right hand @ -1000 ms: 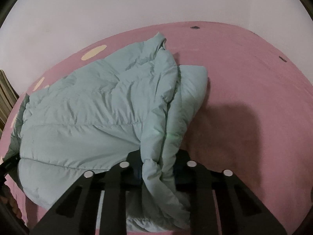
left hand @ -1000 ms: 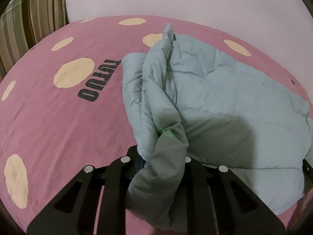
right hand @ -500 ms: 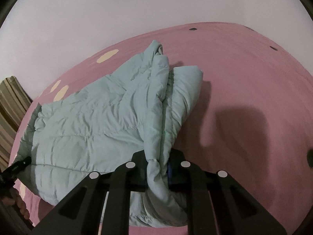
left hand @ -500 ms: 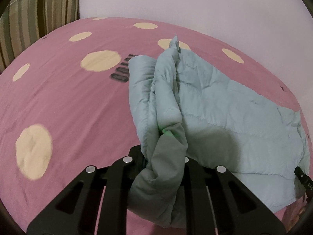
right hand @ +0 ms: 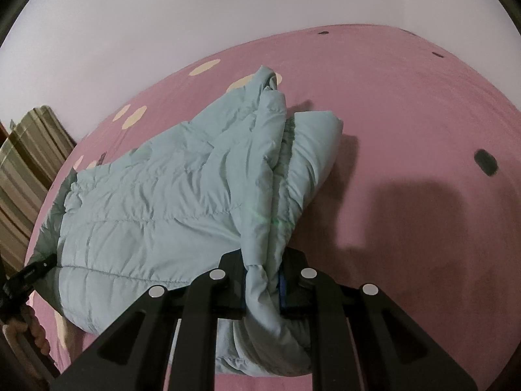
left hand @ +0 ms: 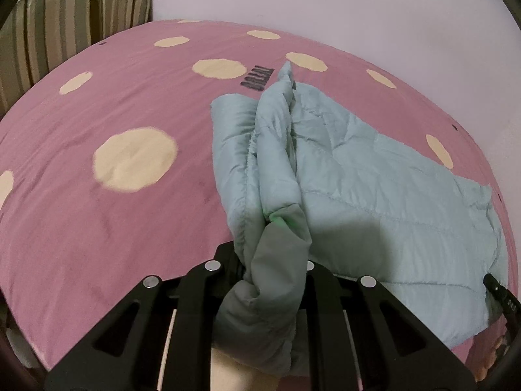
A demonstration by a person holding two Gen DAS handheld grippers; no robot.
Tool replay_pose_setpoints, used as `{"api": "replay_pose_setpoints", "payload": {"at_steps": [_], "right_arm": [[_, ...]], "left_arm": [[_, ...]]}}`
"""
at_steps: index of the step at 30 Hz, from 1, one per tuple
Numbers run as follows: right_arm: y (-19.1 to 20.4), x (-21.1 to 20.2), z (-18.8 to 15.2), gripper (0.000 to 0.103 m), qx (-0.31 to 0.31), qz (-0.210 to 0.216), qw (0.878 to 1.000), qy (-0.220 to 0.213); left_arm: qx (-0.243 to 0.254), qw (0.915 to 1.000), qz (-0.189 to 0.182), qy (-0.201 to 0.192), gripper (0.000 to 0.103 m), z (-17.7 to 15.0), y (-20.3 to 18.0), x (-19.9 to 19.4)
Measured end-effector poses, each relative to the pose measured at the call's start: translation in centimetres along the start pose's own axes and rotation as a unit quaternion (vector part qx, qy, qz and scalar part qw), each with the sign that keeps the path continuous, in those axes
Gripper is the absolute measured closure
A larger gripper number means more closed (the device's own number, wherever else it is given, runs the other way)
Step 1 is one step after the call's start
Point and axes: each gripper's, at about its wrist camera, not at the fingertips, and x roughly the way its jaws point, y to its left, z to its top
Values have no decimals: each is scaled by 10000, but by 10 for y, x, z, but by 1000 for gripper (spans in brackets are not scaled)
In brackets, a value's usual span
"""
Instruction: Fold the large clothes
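Left hand-held gripper (left hand: 272,270) clamped on bunched edge of pale green padded jacket (left hand: 374,189); right hand-held gripper (right hand: 262,282) clamped on opposite bunched edge (right hand: 267,195). Jacket lies mid-bed on pink spotted bed sheet (left hand: 97,228), part lifted. Best handling: keep both ends level, fabric taut, lay fold square. Wall close behind; striped pillow (left hand: 65,22) at far-left corner; open sheet both sides.

Pink bed sheet (left hand: 97,228) with cream dots fills the view, plain pale wall (left hand: 358,9) behind, striped pillow (left hand: 65,16) far left.
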Motion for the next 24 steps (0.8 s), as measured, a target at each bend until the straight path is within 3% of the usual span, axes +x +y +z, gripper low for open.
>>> {"api": "replay_pose_setpoints", "payload": {"at_steps": [8, 24], "right_arm": [[5, -3, -11, 90, -205, -99, 9997, -22], [16, 3, -19, 85, -371, -440, 9980, -268]], "left_arm": [[-207, 9998, -1, 20, 89, -36, 19, -12], [-72, 9997, 181, -154, 85, -47, 12, -10]]}}
